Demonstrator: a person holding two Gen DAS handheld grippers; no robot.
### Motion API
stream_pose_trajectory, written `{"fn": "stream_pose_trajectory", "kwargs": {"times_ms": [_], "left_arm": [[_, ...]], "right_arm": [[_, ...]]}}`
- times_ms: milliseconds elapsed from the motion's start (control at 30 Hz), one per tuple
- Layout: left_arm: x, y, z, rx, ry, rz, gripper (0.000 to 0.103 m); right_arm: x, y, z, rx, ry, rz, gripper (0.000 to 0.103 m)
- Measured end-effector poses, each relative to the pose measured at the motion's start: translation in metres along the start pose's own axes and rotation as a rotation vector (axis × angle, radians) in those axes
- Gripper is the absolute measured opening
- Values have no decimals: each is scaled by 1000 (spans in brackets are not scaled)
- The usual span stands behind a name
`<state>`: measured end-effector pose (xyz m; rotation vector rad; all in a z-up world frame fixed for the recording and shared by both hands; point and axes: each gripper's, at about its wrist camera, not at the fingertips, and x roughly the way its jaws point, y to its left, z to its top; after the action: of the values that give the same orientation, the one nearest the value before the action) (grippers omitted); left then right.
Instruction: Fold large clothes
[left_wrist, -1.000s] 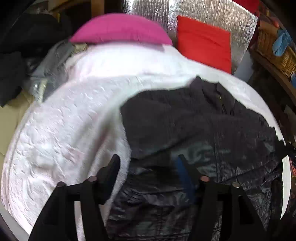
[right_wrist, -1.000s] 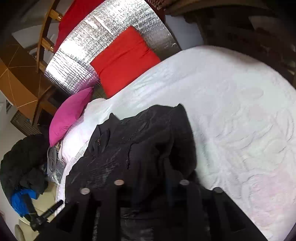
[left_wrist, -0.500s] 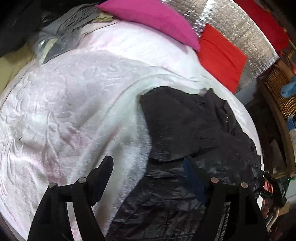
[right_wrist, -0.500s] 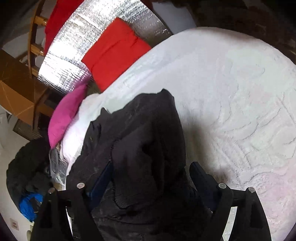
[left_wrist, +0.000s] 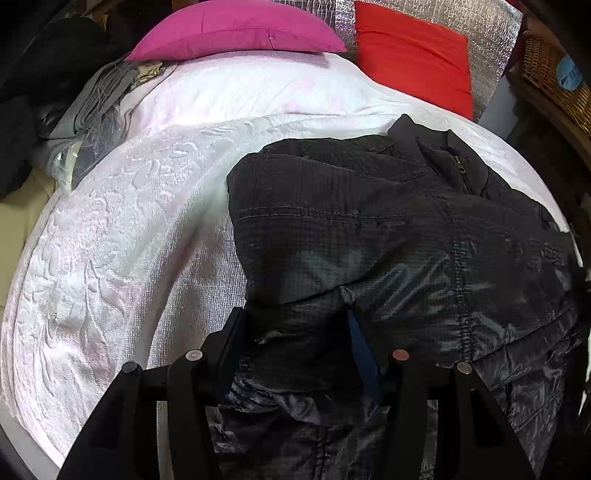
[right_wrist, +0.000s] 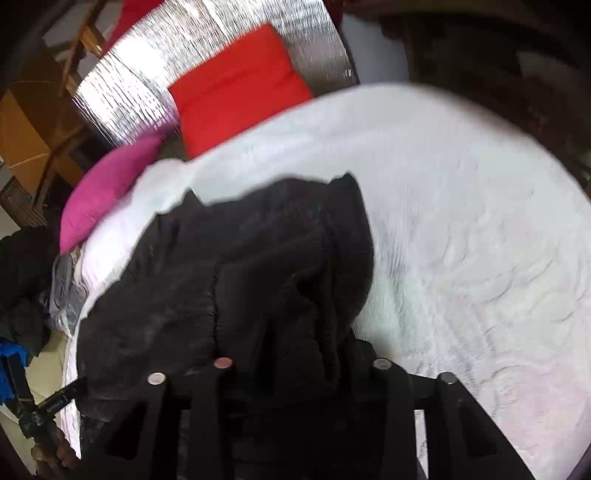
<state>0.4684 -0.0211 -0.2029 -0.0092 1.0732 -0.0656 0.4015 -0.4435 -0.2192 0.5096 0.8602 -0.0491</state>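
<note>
A large black quilted jacket (left_wrist: 388, 240) lies on the white bedspread (left_wrist: 129, 229), with a sleeve folded across its body and the zipped collar at the far end. My left gripper (left_wrist: 295, 332) is open, its fingers (left_wrist: 231, 339) standing either side of the jacket's left lower edge. In the right wrist view the jacket (right_wrist: 221, 280) is bunched over my right gripper (right_wrist: 295, 365). Dark fabric hides its fingertips, so I cannot tell whether they are closed. The bedspread (right_wrist: 461, 240) lies to the right.
A magenta pillow (left_wrist: 236, 29) and a red pillow (left_wrist: 410, 59) lie at the bed's head against a silver foil panel (right_wrist: 207, 74). Grey clothes (left_wrist: 99, 96) are piled at the bed's left edge. A wicker basket (left_wrist: 554, 77) stands at the right.
The left gripper has moved right onto the jacket's lower edge. The right gripper has come in closer, and the jacket fabric now covers its fingers, which showed open half a second ago.
</note>
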Motion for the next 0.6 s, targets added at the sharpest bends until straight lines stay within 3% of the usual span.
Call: {"fn": "stream_pose_trajectory", "kwargs": {"times_ms": [67,200,333,367,400,433,600], "left_arm": [[-1,0,-1,1,-1,1,57],[-3,2,-3,18,-9,18,58],[1,-5,0,48,-19,55,58],[1,-5,0,49,-20,61,58],[2,-6,1,50,-20,66,58],[5,-9,3,51,-21,68,58],[5,-12,3,62,-30,82,58]], "right_arm": [[-11,2,0,-22,-36,7,33],[21,-6,-6,-23,61,-50,33],[18,-8,-2,2,65,-22,38],[18,-11,-1,11,72,-16,52],[19,-13,-1,19,83,-20,74],[19,-15,0,35,92,-23,78],[4,-22,0,66,78,74,78]]}}
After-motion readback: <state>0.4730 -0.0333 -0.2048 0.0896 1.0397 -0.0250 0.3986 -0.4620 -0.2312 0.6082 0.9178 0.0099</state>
